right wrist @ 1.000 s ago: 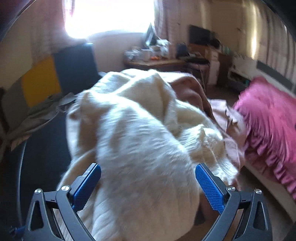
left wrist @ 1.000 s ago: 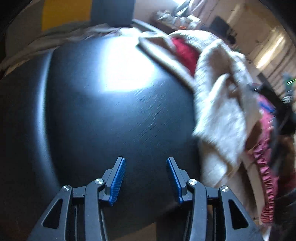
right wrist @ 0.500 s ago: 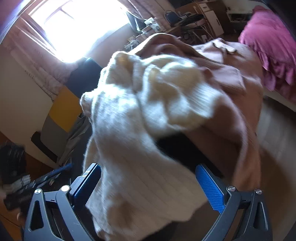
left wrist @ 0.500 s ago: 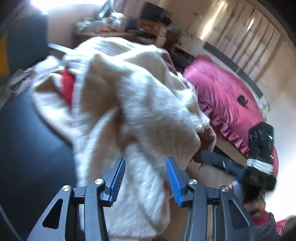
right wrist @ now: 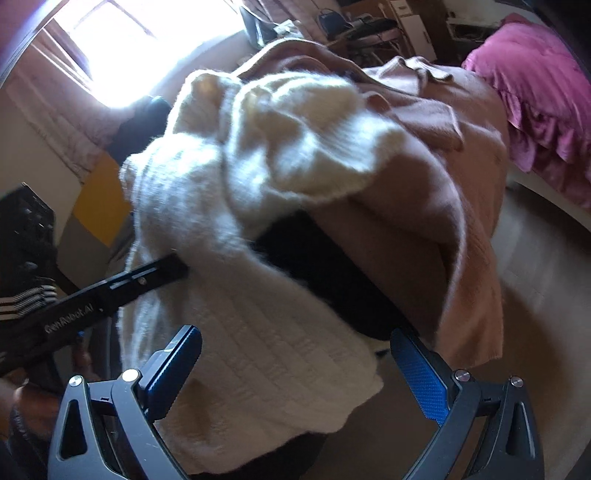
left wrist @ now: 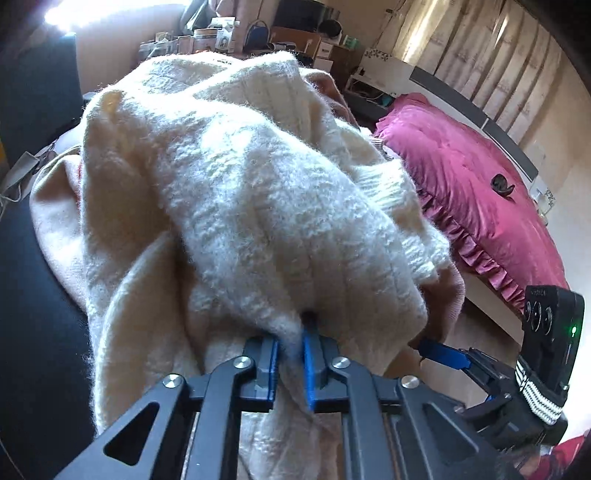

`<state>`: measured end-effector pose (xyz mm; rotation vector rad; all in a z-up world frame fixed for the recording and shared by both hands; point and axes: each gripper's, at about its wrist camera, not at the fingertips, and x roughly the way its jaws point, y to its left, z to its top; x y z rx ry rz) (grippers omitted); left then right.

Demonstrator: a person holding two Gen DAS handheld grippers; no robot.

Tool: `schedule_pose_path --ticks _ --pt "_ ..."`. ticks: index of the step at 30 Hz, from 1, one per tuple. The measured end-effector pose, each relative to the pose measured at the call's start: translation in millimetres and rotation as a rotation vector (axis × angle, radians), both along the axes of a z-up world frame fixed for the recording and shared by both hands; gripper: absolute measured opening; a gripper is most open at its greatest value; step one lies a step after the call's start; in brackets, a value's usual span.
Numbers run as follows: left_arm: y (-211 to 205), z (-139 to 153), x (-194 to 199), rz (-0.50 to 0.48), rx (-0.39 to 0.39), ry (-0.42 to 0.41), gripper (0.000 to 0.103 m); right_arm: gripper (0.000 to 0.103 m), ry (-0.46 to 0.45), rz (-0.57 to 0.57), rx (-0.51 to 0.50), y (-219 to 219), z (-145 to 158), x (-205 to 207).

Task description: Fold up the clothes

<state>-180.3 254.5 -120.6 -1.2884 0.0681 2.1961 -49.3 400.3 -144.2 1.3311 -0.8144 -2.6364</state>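
The left gripper (left wrist: 291, 350) pinches the fluffy cream knitted sweater (left wrist: 258, 192) (right gripper (right wrist: 295, 373) gaping, empty), so a tug could drag the pink knit garment (right wrist: 436, 155) beneath off the dark desk (left wrist: 33, 314).

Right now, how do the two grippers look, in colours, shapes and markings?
Both are black frames with triangular cut-outs, silver screws and blue textured pads. The left gripper bears white "GenRobot.AI" lettering on its side. The right gripper carries a black box with a green light and a striped band.

Knit sweater (left wrist: 258, 206) heaped on a table (left wrist: 33, 332), mid-frame.
A second garment (right wrist: 443, 155) lies under and right of it; the bed (left wrist: 480, 177) sits at right, a cluttered desk (left wrist: 229, 33) along the top.
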Motion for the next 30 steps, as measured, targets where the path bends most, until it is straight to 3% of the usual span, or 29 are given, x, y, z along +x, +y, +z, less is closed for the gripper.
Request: schedule_pose_path --ticks 3,9,11,14,19,23,27,30 --pt "-16.3 17.9 1.0 0.052 0.064 0.024 0.005 0.103 -0.016 -0.007 0.049 2.5 1.1 1.0" --pt "-121.5 79.3 6.8 0.293 0.27 0.122 0.005 0.103 0.004 0.0 0.085 4.4 16.9 7.7" --pt "-170.5 91.8 16.2 0.38 0.284 0.159 0.005 0.103 0.026 0.019 0.088 0.7 24.9 9.2" --pt "-262.6 93.4 41.0 0.502 0.244 0.179 0.005 0.103 0.06 0.061 0.095 -13.6 34.7 3.8" --pt "-358.2 45.6 75.1 0.638 0.182 0.059 0.006 0.103 0.077 0.163 0.118 -49.4 39.4 -2.0" --pt "-385.0 2.2 112.0 0.704 0.067 -0.008 0.012 0.103 0.045 0.247 0.112 -79.0 31.6 -2.6" --pt "-392.8 -2.7 137.3 0.718 -0.031 0.005 0.017 0.103 0.021 0.317 0.081 -103.2 24.1 7.5" --pt "-381.1 8.0 158.1 0.672 -0.098 0.077 0.021 0.103 0.0 0.32 0.057 -107.3 21.8 7.5"
